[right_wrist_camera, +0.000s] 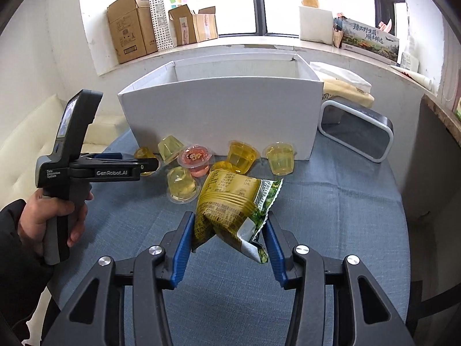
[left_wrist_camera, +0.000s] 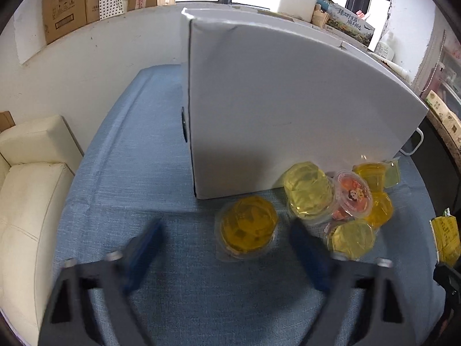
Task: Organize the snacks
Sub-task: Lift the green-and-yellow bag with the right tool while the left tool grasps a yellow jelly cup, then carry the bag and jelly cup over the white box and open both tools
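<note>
Blue tablecloth (right_wrist_camera: 331,201), snack packet (right_wrist_camera: 230,207) between right tongs (right_wrist_camera: 229,230)

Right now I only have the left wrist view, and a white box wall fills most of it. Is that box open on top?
Observer: Yes. The right wrist view shows the white box open on top, though its floor is hidden.
Operator: What is the right gripper holding?
Observer: The right gripper is shut on a yellow-green snack bag.
Operator: What stands past the box's right end?
Observer: A dark panel in a white frame, on the cloth beside the box.
</note>
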A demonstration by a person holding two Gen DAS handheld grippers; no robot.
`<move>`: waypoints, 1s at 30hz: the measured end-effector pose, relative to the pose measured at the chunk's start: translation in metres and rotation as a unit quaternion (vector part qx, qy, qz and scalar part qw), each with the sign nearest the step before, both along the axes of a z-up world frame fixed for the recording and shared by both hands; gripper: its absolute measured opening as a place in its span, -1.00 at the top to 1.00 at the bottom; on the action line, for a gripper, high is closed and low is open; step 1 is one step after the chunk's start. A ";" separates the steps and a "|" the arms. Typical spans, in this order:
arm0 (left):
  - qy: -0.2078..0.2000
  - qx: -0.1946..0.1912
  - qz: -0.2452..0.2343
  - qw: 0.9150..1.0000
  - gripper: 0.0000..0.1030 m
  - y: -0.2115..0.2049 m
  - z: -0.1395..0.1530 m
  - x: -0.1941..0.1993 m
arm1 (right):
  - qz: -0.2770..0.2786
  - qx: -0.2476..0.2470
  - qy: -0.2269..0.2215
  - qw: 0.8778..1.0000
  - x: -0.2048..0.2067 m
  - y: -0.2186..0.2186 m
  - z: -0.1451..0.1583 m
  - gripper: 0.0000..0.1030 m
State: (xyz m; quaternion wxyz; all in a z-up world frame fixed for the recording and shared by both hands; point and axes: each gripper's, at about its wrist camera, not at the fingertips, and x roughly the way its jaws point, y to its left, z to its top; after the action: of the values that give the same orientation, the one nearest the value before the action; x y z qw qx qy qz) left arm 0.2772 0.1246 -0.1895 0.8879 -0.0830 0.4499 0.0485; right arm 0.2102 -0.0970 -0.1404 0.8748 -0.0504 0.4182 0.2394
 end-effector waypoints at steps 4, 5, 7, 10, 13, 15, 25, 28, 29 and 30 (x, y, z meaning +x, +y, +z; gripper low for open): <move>-0.015 -0.017 -0.012 1.000 0.13 0.002 0.002 -0.002 | 0.007 0.000 0.003 1.000 -0.002 0.005 -0.002 0.00; -0.020 -0.020 -0.014 1.000 0.21 0.002 0.003 -0.004 | 0.009 0.000 0.003 1.000 -0.002 0.007 -0.003 0.01; -0.030 -0.023 -0.020 0.999 0.21 0.002 0.004 -0.007 | 0.011 -0.001 0.004 1.000 -0.003 0.009 -0.004 0.00; -0.043 -0.038 -0.022 0.998 0.21 0.004 0.008 -0.020 | 0.013 0.000 0.005 1.000 -0.004 0.012 -0.005 0.00; -0.053 -0.033 -0.027 0.998 0.21 0.004 0.016 -0.032 | 0.015 0.002 0.005 1.000 -0.005 0.013 -0.005 0.01; -0.058 -0.022 -0.035 0.997 0.21 -0.004 0.021 -0.041 | 0.016 0.004 0.003 1.000 -0.005 0.014 -0.004 0.00; -0.098 -0.012 -0.059 0.993 0.21 -0.026 0.074 -0.068 | 0.022 0.013 -0.016 1.000 -0.006 0.015 0.014 0.00; -0.114 -0.003 -0.065 0.991 0.21 -0.029 0.096 -0.073 | 0.021 0.024 -0.023 0.999 0.000 0.013 0.024 0.00; -0.120 -0.001 -0.067 0.991 0.21 -0.029 0.103 -0.073 | 0.020 0.026 -0.029 0.999 0.004 0.013 0.029 0.00; -0.127 0.003 -0.069 0.989 0.21 -0.031 0.111 -0.072 | 0.020 0.027 -0.033 0.999 0.007 0.013 0.033 0.00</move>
State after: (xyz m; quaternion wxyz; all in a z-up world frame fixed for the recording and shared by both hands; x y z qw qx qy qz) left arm 0.2048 0.0939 -0.0782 0.9395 -0.0544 0.3376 -0.0222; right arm 0.2168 -0.0841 -0.1076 0.8842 -0.0430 0.3816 0.2661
